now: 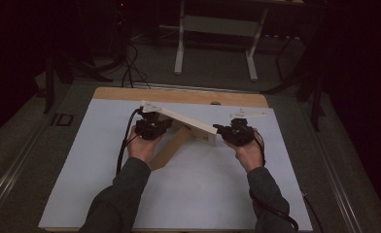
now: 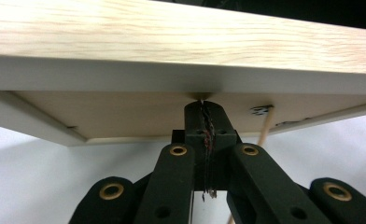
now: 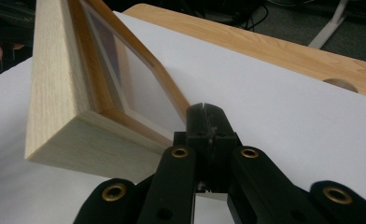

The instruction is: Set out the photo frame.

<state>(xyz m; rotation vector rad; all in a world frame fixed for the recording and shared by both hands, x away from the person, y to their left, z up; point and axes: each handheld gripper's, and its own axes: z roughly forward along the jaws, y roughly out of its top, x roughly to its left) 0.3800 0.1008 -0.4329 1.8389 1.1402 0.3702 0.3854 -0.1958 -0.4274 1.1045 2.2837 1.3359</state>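
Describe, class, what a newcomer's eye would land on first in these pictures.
First, the pale wooden picture frame, tilted up off the white sheet at the middle of the table, with a person's two hands at its ends. The left gripper meets its left end and the right gripper its right corner, both with jaws shut. In the right gripper view the glass pane inside the frame catches the light.
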